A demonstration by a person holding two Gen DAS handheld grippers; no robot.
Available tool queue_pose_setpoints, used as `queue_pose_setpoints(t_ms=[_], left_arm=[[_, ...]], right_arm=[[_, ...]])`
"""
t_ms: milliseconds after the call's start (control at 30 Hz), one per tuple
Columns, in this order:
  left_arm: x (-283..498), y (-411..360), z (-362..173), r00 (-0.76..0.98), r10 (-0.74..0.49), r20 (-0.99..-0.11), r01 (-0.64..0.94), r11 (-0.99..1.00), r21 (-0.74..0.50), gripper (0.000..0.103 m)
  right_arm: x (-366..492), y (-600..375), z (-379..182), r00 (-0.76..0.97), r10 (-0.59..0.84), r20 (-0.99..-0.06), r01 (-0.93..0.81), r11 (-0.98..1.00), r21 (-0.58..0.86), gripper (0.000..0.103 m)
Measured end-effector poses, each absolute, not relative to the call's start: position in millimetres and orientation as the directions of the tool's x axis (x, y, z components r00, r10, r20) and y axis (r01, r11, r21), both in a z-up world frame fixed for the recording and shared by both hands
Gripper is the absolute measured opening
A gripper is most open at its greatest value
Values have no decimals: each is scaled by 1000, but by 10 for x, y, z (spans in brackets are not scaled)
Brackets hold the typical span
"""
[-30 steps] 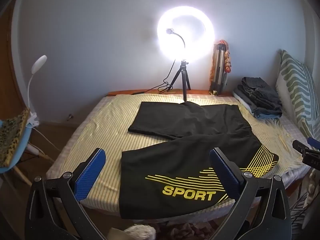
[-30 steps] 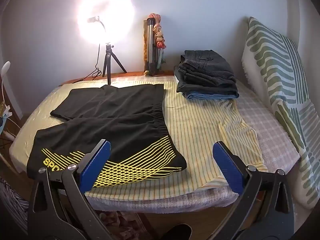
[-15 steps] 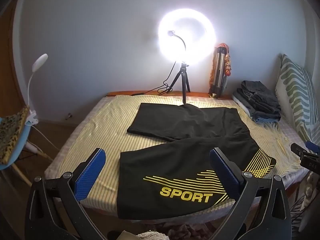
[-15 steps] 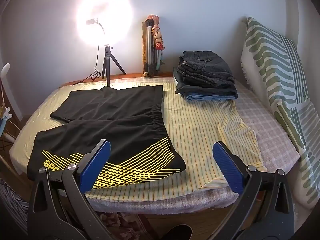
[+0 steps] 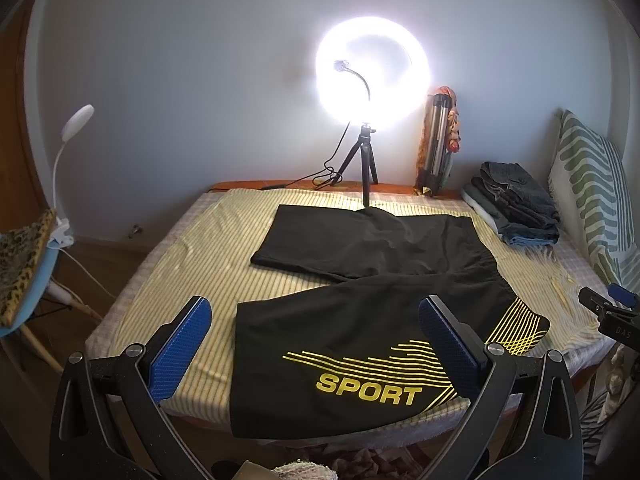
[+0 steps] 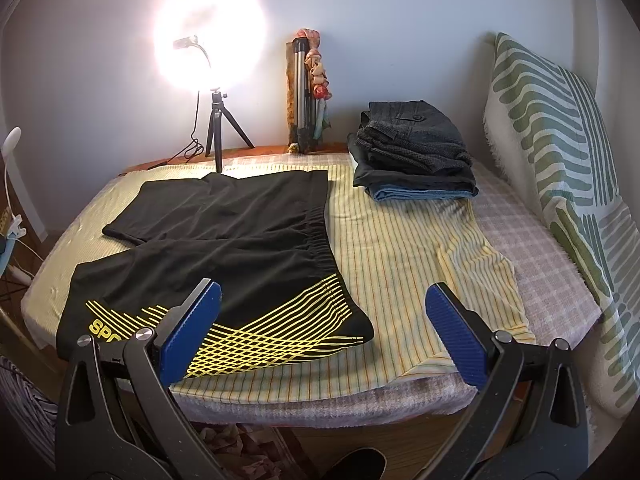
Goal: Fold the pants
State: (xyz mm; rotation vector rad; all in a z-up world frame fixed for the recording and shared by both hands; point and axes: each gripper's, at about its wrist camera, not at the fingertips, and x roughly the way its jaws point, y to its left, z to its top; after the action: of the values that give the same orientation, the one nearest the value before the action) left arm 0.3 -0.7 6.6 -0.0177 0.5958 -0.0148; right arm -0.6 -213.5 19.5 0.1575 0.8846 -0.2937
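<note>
Black shorts (image 5: pixel 372 276) with yellow stripes and the word SPORT lie spread flat on the bed, legs to the left, waistband to the right; they also show in the right wrist view (image 6: pixel 224 240). My left gripper (image 5: pixel 316 344) is open and empty, held in front of the bed's near edge over the near leg hem. My right gripper (image 6: pixel 324 328) is open and empty, held off the near edge by the waistband corner. The right gripper's tip also shows at the right edge of the left wrist view (image 5: pixel 608 312).
The bed has a yellow striped sheet (image 6: pixel 400 248). A stack of folded dark pants (image 6: pixel 416 156) sits at the back right. A lit ring light on a tripod (image 5: pixel 366 168) stands at the back edge. A green patterned pillow (image 6: pixel 560 152) leans at the right. A chair with a clip lamp (image 5: pixel 24 264) is at the left.
Both grippers have drawn back slightly from the bed and risen a little; the bed looks a bit farther and lower. The shorts have not moved.
</note>
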Motion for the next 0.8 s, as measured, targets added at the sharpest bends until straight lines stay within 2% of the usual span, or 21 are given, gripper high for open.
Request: queue_pose_setpoints(t_ms=[800], left_arm=[[2,-26,25,825,-32,-565,19,999,-29,103]], right_arm=[[2,-2118,164,597,-178,-783,314,949,24,103]])
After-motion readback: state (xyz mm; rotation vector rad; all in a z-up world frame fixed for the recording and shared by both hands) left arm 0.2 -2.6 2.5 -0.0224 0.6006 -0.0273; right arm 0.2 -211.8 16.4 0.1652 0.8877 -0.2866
